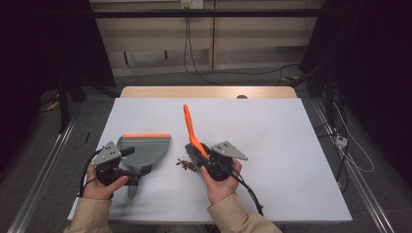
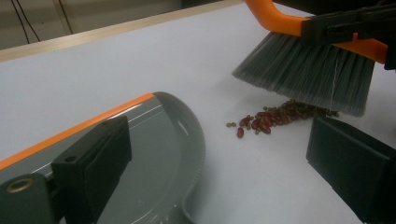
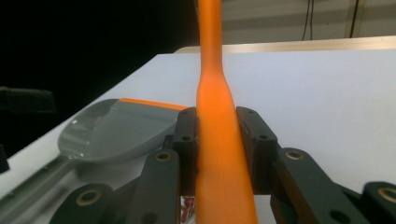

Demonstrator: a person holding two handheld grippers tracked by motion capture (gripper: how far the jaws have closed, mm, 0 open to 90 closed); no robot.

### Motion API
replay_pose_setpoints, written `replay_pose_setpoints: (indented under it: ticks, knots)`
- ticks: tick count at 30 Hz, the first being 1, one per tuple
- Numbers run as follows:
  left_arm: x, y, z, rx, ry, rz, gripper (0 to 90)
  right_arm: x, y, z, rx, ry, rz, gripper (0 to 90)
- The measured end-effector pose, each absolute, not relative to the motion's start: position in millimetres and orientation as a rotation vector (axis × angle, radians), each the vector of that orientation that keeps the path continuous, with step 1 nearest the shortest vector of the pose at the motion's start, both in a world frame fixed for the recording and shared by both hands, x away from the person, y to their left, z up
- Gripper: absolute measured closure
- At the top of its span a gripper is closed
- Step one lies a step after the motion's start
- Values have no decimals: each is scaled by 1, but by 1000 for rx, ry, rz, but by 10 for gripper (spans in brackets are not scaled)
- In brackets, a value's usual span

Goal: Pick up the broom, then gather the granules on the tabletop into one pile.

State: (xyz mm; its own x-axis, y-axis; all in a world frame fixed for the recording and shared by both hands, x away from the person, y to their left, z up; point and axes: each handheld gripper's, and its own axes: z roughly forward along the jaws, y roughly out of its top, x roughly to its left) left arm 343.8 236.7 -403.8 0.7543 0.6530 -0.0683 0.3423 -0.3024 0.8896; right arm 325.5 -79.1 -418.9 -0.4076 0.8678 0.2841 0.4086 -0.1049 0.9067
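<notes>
The right gripper [image 3: 217, 140] pinches the brush [image 1: 190, 127] handle, its bristles hidden in the high view. Beans [image 2: 268, 119] lie near the table's [image 1: 272, 126] front edge, beside the dustpan [image 1: 145, 148]. The left gripper [image 1: 127, 165] looks spread, with nothing seen clamped between its jaws.

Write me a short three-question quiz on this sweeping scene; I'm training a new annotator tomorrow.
1. True or false: the right claw is shut on the brush.
2. Where do the beans lie?
A. inside the dustpan
B. on the table between dustpan and brush
C. on the floor
3. Fill in: the dustpan's front lip is coloured ____.

Key
1. True: its jaws press the orange handle from both sides.
2. B: a small pile under the bristles, apart from the pan.
3. Orange.
</notes>
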Motion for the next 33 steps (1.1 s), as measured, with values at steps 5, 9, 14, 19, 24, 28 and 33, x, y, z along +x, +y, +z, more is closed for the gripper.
replay_pose_setpoints:
  ticks: [5,9,14,19,24,28,33]
  knots:
    - [344,236,-403,1914,762,374,67,328,-75,-419,1406,1780,1564,715]
    - [344,236,-403,1916,755,379,67,330,-71,-423,1422,1791,1574,715]
    - [344,235,-404,1919,757,374,67,331,-67,-426,1434,1796,1593,715]
    - [344,236,-404,1917,757,374,66,332,-63,-428,1436,1806,1584,715]
    - [343,236,-403,1914,762,377,66,334,-59,-430,1441,1813,1593,715]
    - [344,237,-404,1917,763,378,66,335,-53,-430,1447,1815,1602,715]
    - [343,237,-404,1912,764,376,66,336,-47,-433,1458,1819,1626,715]
